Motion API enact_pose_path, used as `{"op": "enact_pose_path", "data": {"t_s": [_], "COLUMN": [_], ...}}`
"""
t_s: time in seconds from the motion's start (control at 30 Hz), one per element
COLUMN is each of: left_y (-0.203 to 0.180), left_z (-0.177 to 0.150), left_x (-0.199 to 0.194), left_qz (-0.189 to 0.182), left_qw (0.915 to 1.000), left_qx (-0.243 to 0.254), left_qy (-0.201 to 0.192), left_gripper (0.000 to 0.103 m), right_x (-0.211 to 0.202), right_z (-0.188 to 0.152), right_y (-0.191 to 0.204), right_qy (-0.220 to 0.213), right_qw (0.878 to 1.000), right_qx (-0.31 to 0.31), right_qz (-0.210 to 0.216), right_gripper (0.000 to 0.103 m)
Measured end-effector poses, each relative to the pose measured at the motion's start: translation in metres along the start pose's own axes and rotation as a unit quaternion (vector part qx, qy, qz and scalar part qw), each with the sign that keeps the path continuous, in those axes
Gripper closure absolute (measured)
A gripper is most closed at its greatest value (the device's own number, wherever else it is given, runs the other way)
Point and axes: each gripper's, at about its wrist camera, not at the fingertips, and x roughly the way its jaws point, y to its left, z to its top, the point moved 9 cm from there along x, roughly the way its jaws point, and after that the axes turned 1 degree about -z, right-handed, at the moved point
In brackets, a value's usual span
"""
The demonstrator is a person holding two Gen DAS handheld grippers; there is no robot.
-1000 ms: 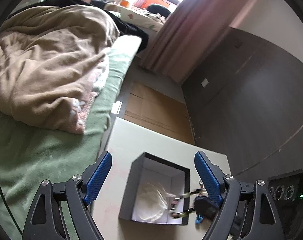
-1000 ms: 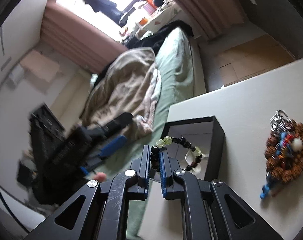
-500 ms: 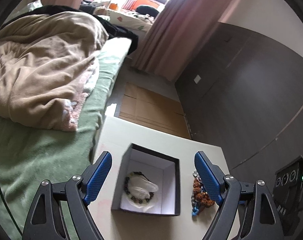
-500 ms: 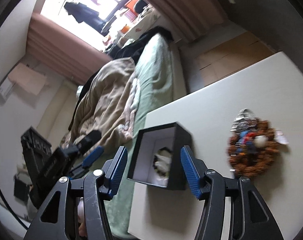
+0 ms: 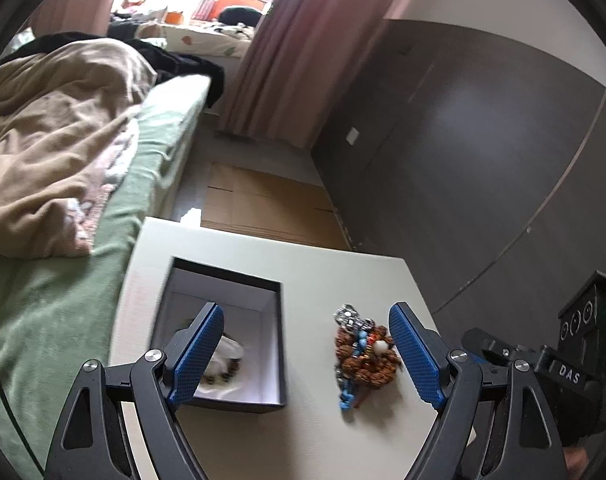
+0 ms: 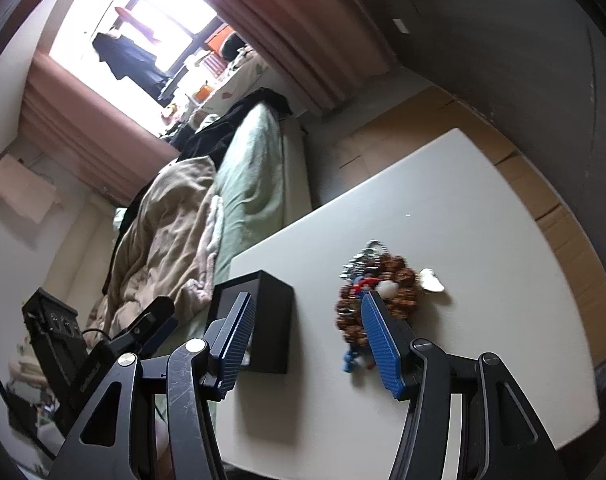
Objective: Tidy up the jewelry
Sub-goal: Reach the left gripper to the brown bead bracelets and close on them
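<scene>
Black box (image 5: 277, 344) is sitting at 9 o'clock of the jewelry pile (image 5: 365, 354), a beaded bracelet (image 5: 223, 376) lying inside. Both the left gripper (image 5: 303, 354) and right gripper (image 6: 305, 340) are gaping wide, holding nothing, likely lining up for the pile.

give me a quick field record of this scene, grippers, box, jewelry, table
left gripper: open, empty, above the table
right gripper: open, empty
box: black, lid off, white lining, on the table near the bed side
bracelet: lies in the box, partly hidden by a left finger
jewelry pile: brown beads, blue and silver pieces, on the table beside the box, not touching it
table: white
bed: green sheet, beige blanket
</scene>
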Motion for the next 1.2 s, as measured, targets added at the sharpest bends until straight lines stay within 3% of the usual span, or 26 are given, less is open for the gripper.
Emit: {"op": "enact_pose_path", "data": {"t_s": [0.4,0.7,0.87,1.2], "left_y": [-0.029,-0.037,-0.041,-0.052], "left_z": [-0.019,-0.01,-0.013,-0.028], "left_x": [0.04,0.077,0.105,0.152], "left_qz": [-0.008,0.001,-0.001,0.015], "left_qw": [0.9989,0.9978,0.9959,0.9892], "left_qx": [0.028,0.03,0.027,0.057], "left_qy": [0.037,0.059,0.087,0.134], "left_gripper": [0.037,0.039,0.049,0.051], "right_x": [-0.017,-0.002,0.006,0.014], "right_z": [0.012,0.014,0.018,0.029], "right_y": [-0.045,-0.083,-0.095,-0.111], "right_qy": [-0.007,0.021,0.027,0.027], "right_qw": [0.998,0.991,0.986,0.981], "right_qx": [0.053,0.116,0.143,0.177], "right_qz": [-0.037,-0.07,-0.076,-0.071], "right_gripper": [0.046,0.046,0.046,0.046]}}
